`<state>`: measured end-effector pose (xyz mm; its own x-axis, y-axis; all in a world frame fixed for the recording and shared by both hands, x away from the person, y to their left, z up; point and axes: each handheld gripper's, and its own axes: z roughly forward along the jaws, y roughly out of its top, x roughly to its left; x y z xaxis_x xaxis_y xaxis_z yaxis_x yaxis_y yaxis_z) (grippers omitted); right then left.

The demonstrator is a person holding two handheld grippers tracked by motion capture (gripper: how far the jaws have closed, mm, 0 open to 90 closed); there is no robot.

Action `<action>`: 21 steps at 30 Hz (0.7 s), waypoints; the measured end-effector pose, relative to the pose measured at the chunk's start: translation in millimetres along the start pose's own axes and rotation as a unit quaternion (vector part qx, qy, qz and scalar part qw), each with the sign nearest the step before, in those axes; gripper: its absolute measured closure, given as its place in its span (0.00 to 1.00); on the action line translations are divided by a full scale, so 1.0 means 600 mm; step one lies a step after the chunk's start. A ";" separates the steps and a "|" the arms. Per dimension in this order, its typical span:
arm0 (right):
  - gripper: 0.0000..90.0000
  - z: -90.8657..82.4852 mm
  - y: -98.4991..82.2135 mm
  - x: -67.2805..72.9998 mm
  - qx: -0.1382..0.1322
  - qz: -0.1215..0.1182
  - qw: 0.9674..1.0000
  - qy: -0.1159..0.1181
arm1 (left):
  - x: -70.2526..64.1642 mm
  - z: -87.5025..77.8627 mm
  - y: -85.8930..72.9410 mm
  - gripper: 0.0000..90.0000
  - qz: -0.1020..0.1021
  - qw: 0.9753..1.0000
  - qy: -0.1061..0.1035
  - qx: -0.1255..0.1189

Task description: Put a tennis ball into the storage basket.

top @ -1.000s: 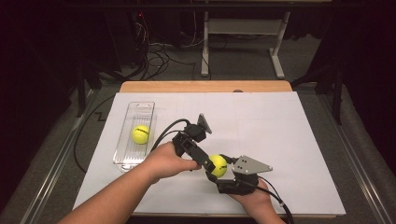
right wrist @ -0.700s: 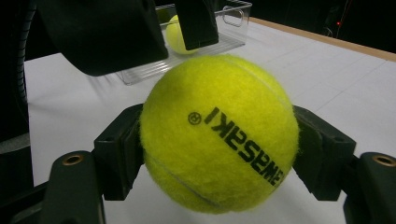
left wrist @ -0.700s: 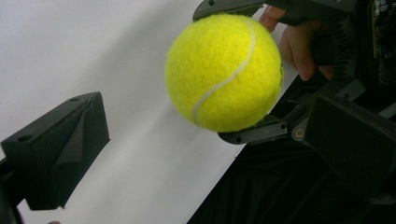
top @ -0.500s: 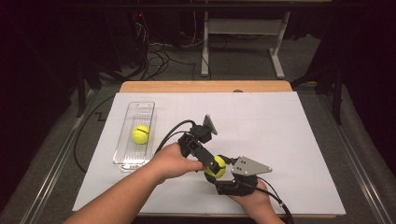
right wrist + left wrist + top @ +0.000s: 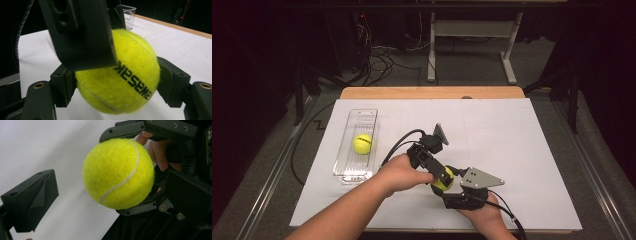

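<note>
A yellow tennis ball [image 5: 443,181] hangs just above the white sheet near the table's front, and my right gripper [image 5: 445,187] is shut on it from the right. In the right gripper view the ball [image 5: 130,75] sits pressed between both jaws of my right gripper [image 5: 117,83]. My left gripper [image 5: 441,175] comes in from the left, open, with its jaws on either side of the ball. In the left gripper view the ball [image 5: 117,172] lies between the spread jaws of my left gripper [image 5: 112,188], with a clear gap to the left jaw. A left gripper finger [image 5: 82,32] covers the ball's upper left.
A clear plastic tray [image 5: 356,172] lies at the left of the white sheet [image 5: 512,140] with a second tennis ball [image 5: 362,143] in it. A wooden table edge [image 5: 432,93] runs along the back. Cables and a metal frame stand on the floor beyond.
My left gripper has shifted a little to the right, up to the held ball, so its jaws now flank it. The right gripper and ball have stayed put.
</note>
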<state>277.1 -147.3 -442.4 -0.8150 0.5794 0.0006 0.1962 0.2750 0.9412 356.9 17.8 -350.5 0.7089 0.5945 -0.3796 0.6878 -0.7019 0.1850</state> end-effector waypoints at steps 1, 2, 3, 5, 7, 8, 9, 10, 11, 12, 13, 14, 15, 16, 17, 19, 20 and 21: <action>0.31 0.000 0.000 0.000 -0.001 0.000 1.000 0.000 | 0.000 0.001 0.000 0.01 -0.001 1.000 0.000 0.000; 0.31 0.000 0.000 0.001 -0.001 0.002 1.000 0.000 | 0.000 0.002 0.001 0.01 -0.003 1.000 0.000 -0.001; 0.31 0.000 0.000 0.001 -0.002 0.003 1.000 0.001 | 0.000 0.003 0.001 0.01 -0.003 1.000 -0.001 -0.001; 0.31 0.000 0.001 0.001 -0.003 0.003 1.000 0.001 | 0.000 0.004 0.002 0.02 -0.002 1.000 0.000 0.000; 0.31 -0.001 0.001 0.002 -0.003 0.003 1.000 0.001 | -0.001 0.007 0.003 0.02 -0.004 1.000 0.000 0.001; 0.31 -0.001 0.001 0.002 -0.003 0.004 1.000 0.001 | -0.001 0.008 0.004 0.03 -0.004 1.000 0.000 0.002; 0.31 -0.001 0.001 0.002 -0.003 0.004 1.000 0.001 | -0.001 0.009 0.004 0.03 -0.005 1.000 -0.001 0.002; 0.31 -0.001 0.001 0.002 -0.003 0.003 1.000 0.001 | -0.001 0.010 0.005 0.03 -0.005 1.000 -0.001 0.003; 0.31 -0.001 0.001 0.002 -0.003 0.003 1.000 0.001 | -0.001 0.011 0.005 0.03 -0.004 1.000 -0.003 0.004; 0.31 -0.001 0.001 0.002 -0.004 0.002 1.000 0.001 | -0.001 0.012 0.006 0.04 -0.005 1.000 -0.003 0.003; 0.31 -0.001 0.002 0.001 -0.004 0.001 1.000 0.001 | 0.000 0.013 0.006 0.04 -0.006 1.000 -0.004 0.002; 0.31 -0.001 0.002 0.001 -0.004 0.001 1.000 0.001 | 0.000 0.014 0.007 0.05 -0.006 1.000 -0.004 0.002; 0.31 -0.001 0.002 0.001 -0.004 0.002 1.000 0.000 | 0.000 0.015 0.007 0.05 -0.006 1.000 -0.005 0.002; 0.31 -0.002 0.002 0.001 -0.004 0.002 1.000 0.000 | 0.001 0.015 0.007 0.06 -0.006 1.000 -0.006 0.002; 0.31 -0.002 0.002 0.002 -0.005 0.001 1.000 0.000 | 0.001 0.016 0.007 0.07 -0.005 1.000 -0.009 0.002; 0.31 -0.002 0.002 0.002 -0.006 0.001 1.000 0.001 | 0.001 0.019 0.007 0.08 -0.006 1.000 -0.013 0.002; 0.31 -0.002 0.002 0.002 -0.007 0.002 1.000 0.002 | 0.002 0.019 0.007 0.09 -0.006 1.000 -0.013 0.003; 0.31 -0.002 0.002 0.002 -0.007 0.002 1.000 0.001 | 0.002 0.021 0.007 0.10 -0.006 1.000 -0.016 0.004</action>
<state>275.6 -147.1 -440.8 -0.8157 0.5784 0.0051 0.1922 0.2626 0.9456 358.7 10.6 -361.5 0.6948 0.5908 -0.4102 0.6955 -0.6973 0.1737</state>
